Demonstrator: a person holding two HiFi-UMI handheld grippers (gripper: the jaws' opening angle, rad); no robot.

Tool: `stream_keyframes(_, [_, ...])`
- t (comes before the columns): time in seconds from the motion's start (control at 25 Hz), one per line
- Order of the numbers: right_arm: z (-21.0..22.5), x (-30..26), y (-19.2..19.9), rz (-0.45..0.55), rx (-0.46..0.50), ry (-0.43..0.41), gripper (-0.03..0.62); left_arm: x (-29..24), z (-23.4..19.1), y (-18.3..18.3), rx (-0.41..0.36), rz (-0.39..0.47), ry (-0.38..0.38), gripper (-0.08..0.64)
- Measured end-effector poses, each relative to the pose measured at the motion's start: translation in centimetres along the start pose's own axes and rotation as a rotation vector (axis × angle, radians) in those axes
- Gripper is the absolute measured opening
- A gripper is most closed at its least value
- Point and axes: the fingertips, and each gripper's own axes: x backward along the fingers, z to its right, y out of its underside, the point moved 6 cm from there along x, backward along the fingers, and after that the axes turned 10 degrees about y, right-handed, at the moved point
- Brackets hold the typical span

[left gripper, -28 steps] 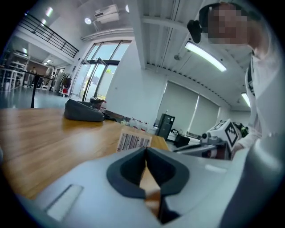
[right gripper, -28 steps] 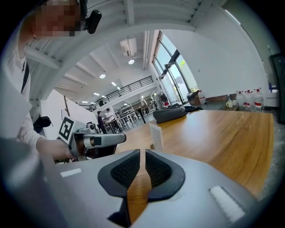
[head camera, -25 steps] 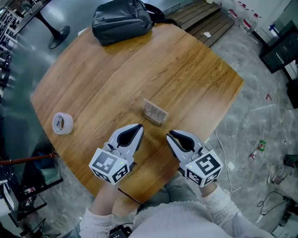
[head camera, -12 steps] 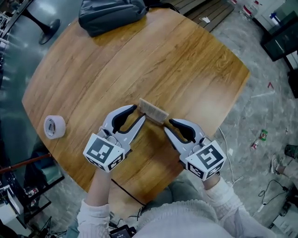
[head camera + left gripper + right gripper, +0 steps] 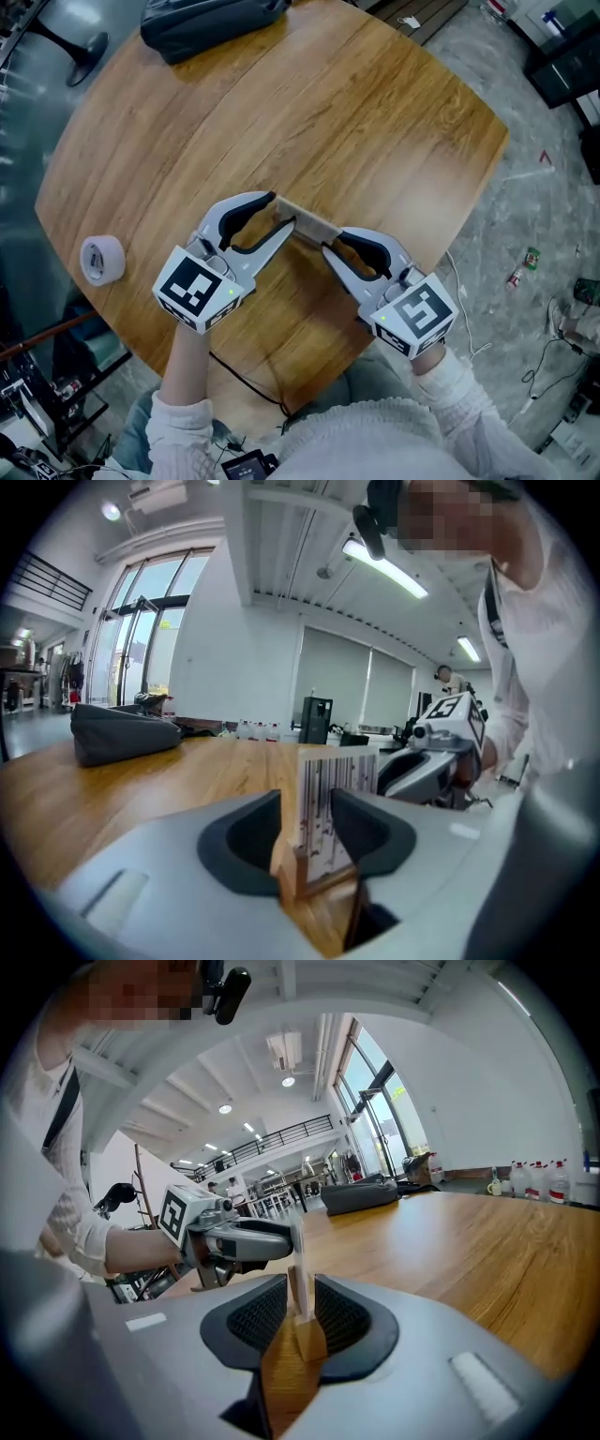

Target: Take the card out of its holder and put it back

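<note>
A striped card (image 5: 337,785) stands upright in a small wooden card holder (image 5: 307,223) near the middle of the round wooden table (image 5: 394,122). My left gripper (image 5: 281,210) reaches the holder's left end. Its jaws have just been opening and stand wide on either side of the card and holder (image 5: 300,878) without pressing them. My right gripper (image 5: 330,242) is at the holder's right end. In the right gripper view the card (image 5: 298,1269) shows edge-on, and the narrow jaws (image 5: 300,1312) sit tight against the holder's block (image 5: 307,1340).
A roll of white tape (image 5: 101,259) lies near the table's left edge. A black bag (image 5: 202,23) rests at the far side. A dark cable (image 5: 253,375) hangs below the near edge, by my lap.
Both grippers have moved forward to the card holder. The left jaws, shut a second ago, have spread round its left end. The right gripper has come up to its right end.
</note>
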Motion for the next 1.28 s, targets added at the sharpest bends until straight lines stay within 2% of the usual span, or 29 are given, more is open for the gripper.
stream_keyframes(0.24, [0.0,-0.3,-0.3,0.013,0.002,0.015,0.051,-0.1,-0.2,0.0,0.005,0.014,0.047,0.162])
stream_keyframes(0.4, [-0.1,-0.4,-0.2,0.018,-0.003,0.033,0.023,-0.2,0.1,0.0,-0.016,0.012,0.075,0.114])
stream_keyframes(0.72, [-0.4,-0.3,-0.4,0.011,0.050,0.068,0.018,-0.1,0.2,0.0,-0.036,0.011,0.083,0.106])
stream_keyframes(1.28, [-1.0,0.9,-2.9,0.082,0.056,0.092,0.019,1.1,0.9,-2.9,-0.080,0.059,0.048,0.101])
